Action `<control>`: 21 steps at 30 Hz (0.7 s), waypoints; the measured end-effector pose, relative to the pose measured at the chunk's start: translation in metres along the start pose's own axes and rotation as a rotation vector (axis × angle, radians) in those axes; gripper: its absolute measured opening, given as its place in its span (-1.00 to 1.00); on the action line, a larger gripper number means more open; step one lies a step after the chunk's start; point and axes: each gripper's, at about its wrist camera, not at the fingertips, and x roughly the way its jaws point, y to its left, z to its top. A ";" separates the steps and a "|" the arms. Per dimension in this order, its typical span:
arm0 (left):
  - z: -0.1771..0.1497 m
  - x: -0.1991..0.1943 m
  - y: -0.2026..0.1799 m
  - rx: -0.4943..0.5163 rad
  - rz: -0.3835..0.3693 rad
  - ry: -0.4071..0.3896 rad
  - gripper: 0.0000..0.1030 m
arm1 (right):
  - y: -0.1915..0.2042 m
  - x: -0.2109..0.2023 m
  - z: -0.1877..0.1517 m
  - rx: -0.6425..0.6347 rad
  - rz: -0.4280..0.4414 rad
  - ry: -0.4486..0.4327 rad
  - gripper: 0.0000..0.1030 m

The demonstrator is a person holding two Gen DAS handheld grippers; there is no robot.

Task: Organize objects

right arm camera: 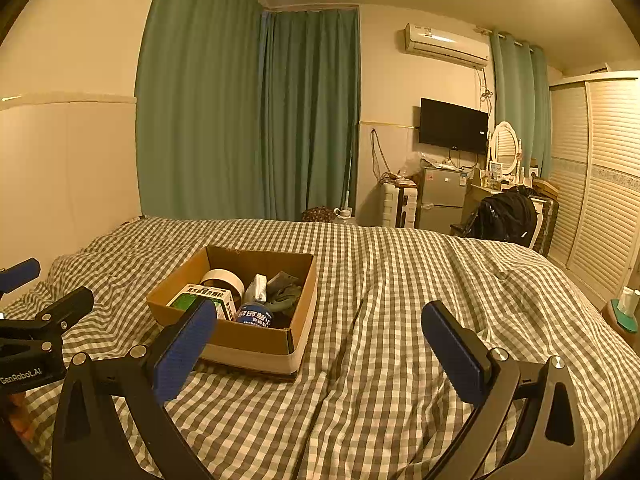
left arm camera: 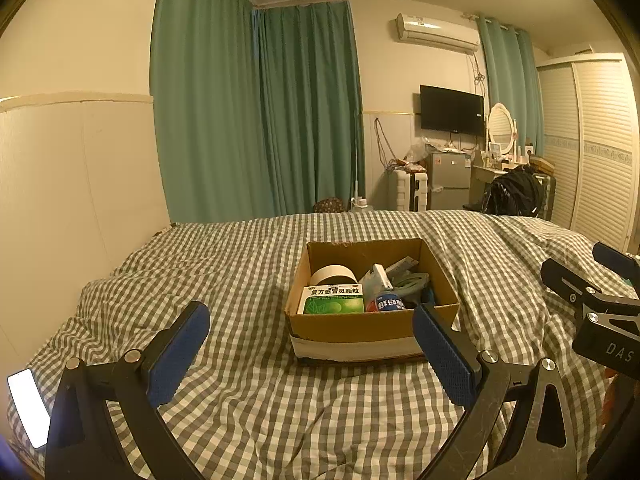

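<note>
On the checked bedcover (left arm camera: 240, 400), seen from the left wrist, an open cardboard box (left arm camera: 372, 326) sat just ahead of the left gripper (left arm camera: 312, 344), whose blue-padded tongs were spread wide with nothing between them. Inside the box stood a green medicine carton (left arm camera: 333, 300) against the near wall, a roll of tape (left arm camera: 333, 275) behind it, a blue-capped bottle (left arm camera: 389, 304) beside the carton, and some grey-green cloth (left arm camera: 412, 282) toward the far right corner. The goods appeared packed close so that all would fit. A lit phone (left arm camera: 26, 408) lay at the bed's left edge, well apart. The right gripper's frame showed at the far right.

From the right wrist, the box (right arm camera: 256, 340) lay to the left of centre, with the same carton (right arm camera: 200, 300), tape (right arm camera: 224, 280) and bottle (right arm camera: 254, 314) in it. The right gripper (right arm camera: 320, 336) hung over bare cover, its tongs likewise wide apart and empty. Both seemed held back and open, probably ready to reach for whichever item was to be handled.
</note>
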 end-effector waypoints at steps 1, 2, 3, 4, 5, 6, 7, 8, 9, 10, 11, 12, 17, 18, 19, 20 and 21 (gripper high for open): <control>0.000 0.000 0.000 0.000 -0.001 0.000 1.00 | 0.000 0.000 0.000 0.001 0.001 -0.001 0.99; -0.001 0.000 0.000 0.001 0.000 0.000 1.00 | 0.000 -0.001 0.000 0.001 0.000 -0.003 0.99; -0.001 0.000 0.000 0.000 0.002 -0.001 1.00 | 0.000 -0.001 0.000 0.001 0.000 -0.004 0.99; -0.001 0.000 0.000 0.000 0.004 -0.002 1.00 | 0.001 -0.001 0.000 0.001 0.000 -0.005 0.99; -0.001 0.000 0.000 -0.002 0.004 -0.003 1.00 | 0.001 0.000 -0.001 0.001 0.001 -0.003 0.99; -0.001 0.000 0.000 -0.003 0.002 -0.002 1.00 | 0.001 0.000 -0.001 0.003 0.004 -0.001 0.99; -0.002 0.001 0.000 -0.003 0.001 -0.001 1.00 | 0.000 -0.001 -0.001 0.004 0.006 0.000 0.99; -0.002 0.001 0.000 -0.002 0.002 -0.002 1.00 | 0.000 -0.001 -0.001 0.006 0.007 0.001 0.99; -0.002 0.001 -0.001 0.000 0.001 -0.001 1.00 | 0.001 -0.002 -0.001 0.006 0.008 0.001 0.99; -0.002 0.001 -0.001 0.001 0.000 0.000 1.00 | 0.001 -0.002 -0.001 0.005 0.009 0.000 0.99; -0.002 0.001 -0.001 0.002 0.001 -0.002 1.00 | 0.001 -0.002 -0.001 0.004 0.008 -0.001 0.99; -0.002 0.001 -0.001 0.003 0.001 -0.002 1.00 | 0.002 -0.002 -0.001 0.003 0.007 -0.002 0.99; -0.003 0.002 -0.001 -0.001 -0.003 0.007 1.00 | 0.003 -0.002 -0.001 0.003 0.007 -0.002 0.99; -0.003 0.002 0.000 -0.005 -0.005 0.009 1.00 | 0.003 -0.002 -0.001 0.002 0.008 -0.001 0.99; -0.003 0.003 0.000 -0.007 -0.007 0.010 1.00 | 0.004 -0.001 -0.001 -0.001 0.007 0.001 0.99; -0.004 0.003 0.001 -0.008 -0.008 0.010 1.00 | 0.004 -0.001 -0.001 -0.004 0.006 0.002 0.99; -0.004 0.003 0.000 -0.008 -0.007 0.011 1.00 | 0.004 -0.001 -0.002 -0.005 0.007 0.004 0.99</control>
